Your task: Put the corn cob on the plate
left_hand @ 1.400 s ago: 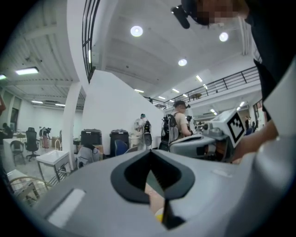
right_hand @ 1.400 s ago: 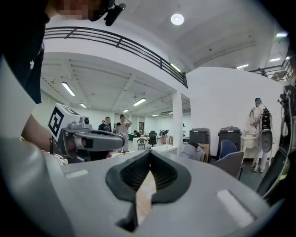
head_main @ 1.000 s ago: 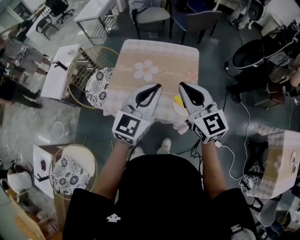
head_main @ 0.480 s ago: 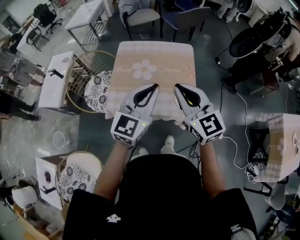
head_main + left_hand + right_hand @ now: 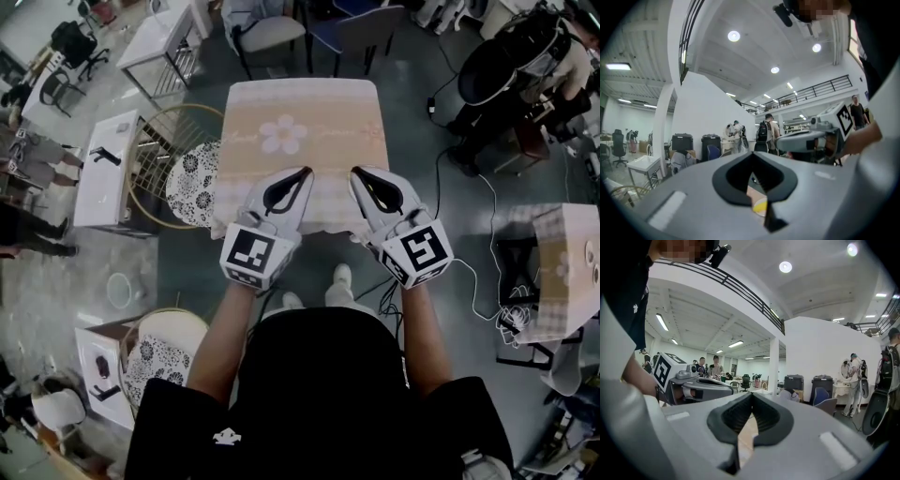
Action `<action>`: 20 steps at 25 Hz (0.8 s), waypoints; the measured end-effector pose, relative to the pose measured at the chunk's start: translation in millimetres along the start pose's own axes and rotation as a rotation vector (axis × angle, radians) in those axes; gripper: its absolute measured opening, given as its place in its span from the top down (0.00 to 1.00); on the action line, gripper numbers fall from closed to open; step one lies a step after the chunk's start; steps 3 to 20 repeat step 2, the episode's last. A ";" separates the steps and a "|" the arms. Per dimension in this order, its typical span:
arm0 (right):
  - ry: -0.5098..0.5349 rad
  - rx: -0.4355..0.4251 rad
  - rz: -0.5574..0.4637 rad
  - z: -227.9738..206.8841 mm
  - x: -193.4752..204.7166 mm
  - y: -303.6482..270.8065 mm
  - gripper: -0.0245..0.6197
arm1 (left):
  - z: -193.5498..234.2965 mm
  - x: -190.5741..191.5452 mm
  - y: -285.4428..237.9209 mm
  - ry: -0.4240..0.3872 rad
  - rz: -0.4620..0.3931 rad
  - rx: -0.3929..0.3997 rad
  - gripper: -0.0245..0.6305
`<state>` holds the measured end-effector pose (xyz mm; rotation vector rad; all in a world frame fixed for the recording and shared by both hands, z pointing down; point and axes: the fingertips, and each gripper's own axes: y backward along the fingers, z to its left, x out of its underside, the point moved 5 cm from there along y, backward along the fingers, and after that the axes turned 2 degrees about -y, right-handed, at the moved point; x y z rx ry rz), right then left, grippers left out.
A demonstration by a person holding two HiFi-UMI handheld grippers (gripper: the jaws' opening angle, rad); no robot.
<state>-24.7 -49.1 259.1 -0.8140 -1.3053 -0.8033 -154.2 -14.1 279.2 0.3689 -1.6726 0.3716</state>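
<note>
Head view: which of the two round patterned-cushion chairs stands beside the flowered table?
The upper chair, right beside the left edge of the flowered table; the other chair stands lower left, apart from it.

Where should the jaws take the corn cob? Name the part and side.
Likely mid-length, from above, jaws across its narrow width. But only a yellow sliver of the corn cob shows, in the left gripper view; its pose cannot be told.

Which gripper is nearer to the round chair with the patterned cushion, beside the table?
Left. The left gripper is over the table's near edge, just right of the chair; the right gripper is further right, beyond the left one.
</note>
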 end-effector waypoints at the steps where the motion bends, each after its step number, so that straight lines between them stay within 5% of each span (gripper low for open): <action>1: -0.001 0.003 0.000 1.9 0.5 0.8 0.96 | -0.3 0.3 1.6 -0.003 0.000 0.003 0.95; 20: -0.003 0.005 0.000 3.8 0.9 1.6 0.96 | -0.6 0.5 3.2 -0.007 0.000 0.006 0.95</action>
